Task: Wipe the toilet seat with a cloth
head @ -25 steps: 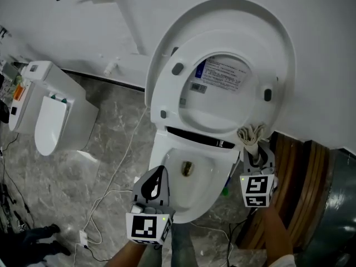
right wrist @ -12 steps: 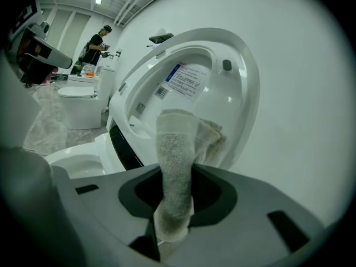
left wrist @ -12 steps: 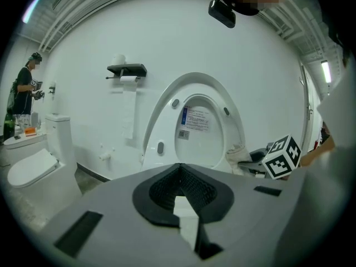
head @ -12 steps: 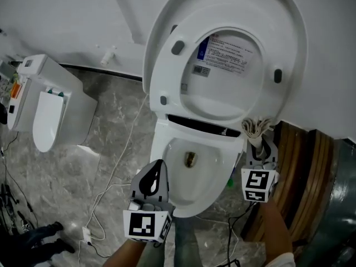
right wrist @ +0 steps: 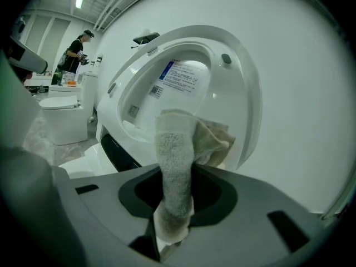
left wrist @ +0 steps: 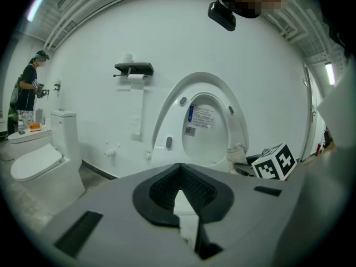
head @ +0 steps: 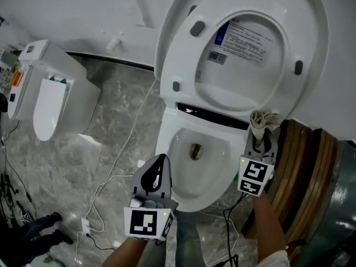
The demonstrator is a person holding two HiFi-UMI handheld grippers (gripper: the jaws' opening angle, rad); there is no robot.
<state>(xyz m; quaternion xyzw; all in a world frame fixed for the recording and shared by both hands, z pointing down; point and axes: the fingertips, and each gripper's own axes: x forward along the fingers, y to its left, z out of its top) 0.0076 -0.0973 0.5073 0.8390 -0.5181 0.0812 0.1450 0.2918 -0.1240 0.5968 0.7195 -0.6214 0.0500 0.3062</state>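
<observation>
Head view puts the wipe at its very start, by my reading. The raised white oval plastic toilet seat stands against its lid. The beige terry cloth hangs just beside the seat's lower right edge, not touching it as far as I can tell. All the wiping is left.

My right hand-held gripper carries the cloth. Only the right gripper view shows its jaws clamped on it. Only the left gripper view shows my left hand-held gripper closed with nothing in it, low before the white ceramic bowl.
</observation>
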